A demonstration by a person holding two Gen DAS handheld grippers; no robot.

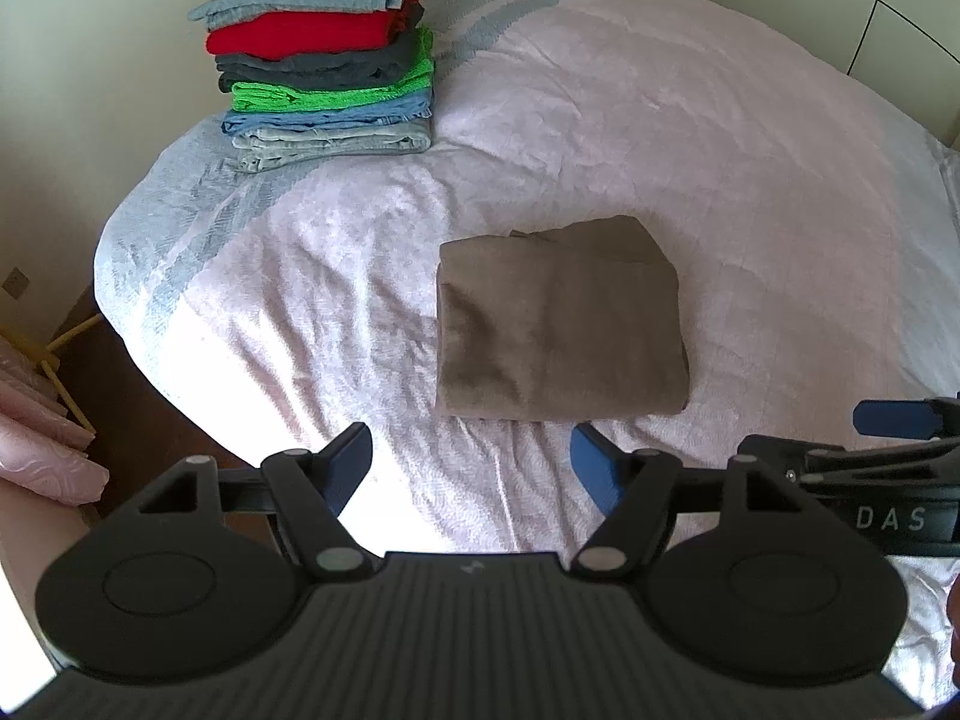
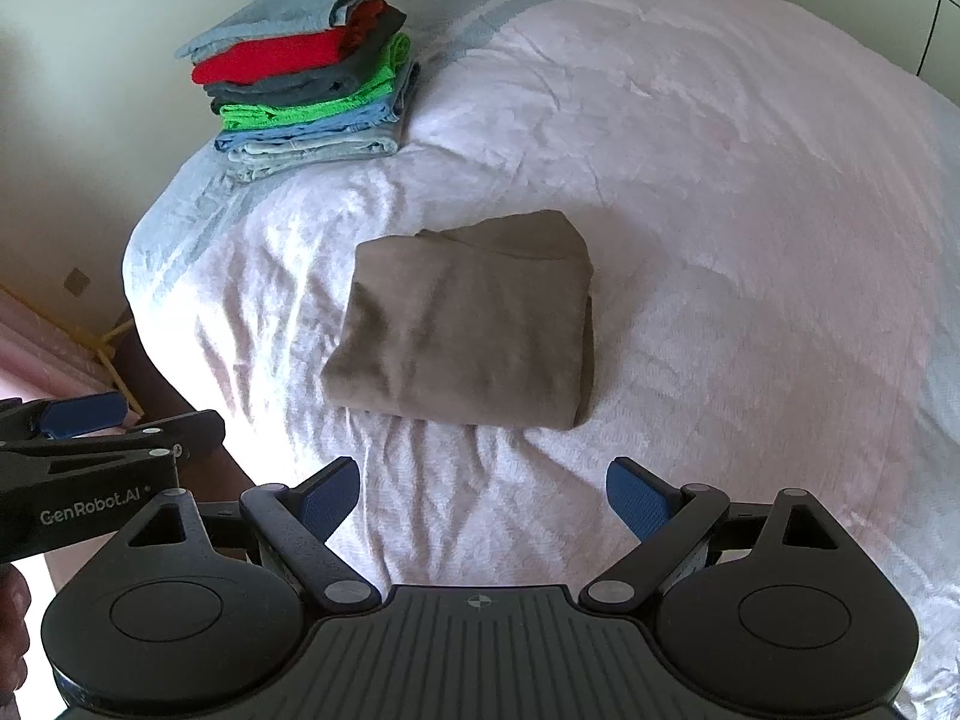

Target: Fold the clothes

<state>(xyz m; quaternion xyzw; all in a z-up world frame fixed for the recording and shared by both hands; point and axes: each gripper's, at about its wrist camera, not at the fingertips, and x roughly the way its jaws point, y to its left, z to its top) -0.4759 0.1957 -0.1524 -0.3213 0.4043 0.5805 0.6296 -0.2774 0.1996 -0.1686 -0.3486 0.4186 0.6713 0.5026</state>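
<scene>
Here, your left gripper (image 1: 471,468) and right gripper (image 2: 483,501) both spread wide, gripping nothing, folded brown garment (image 1: 555,324) ahead, only left view shows pink cushions (image 1: 36,420).

The folded garment (image 2: 462,324) is taupe brown. The stack (image 2: 306,78) runs pale blue, red, charcoal, bright green, blue, then faded denim (lowest). The bedspread (image 2: 720,192) is pale pink with grey-blue stripes. Each hand-held gripper (image 2: 483,495) is black with blue pads (image 2: 636,501).
</scene>
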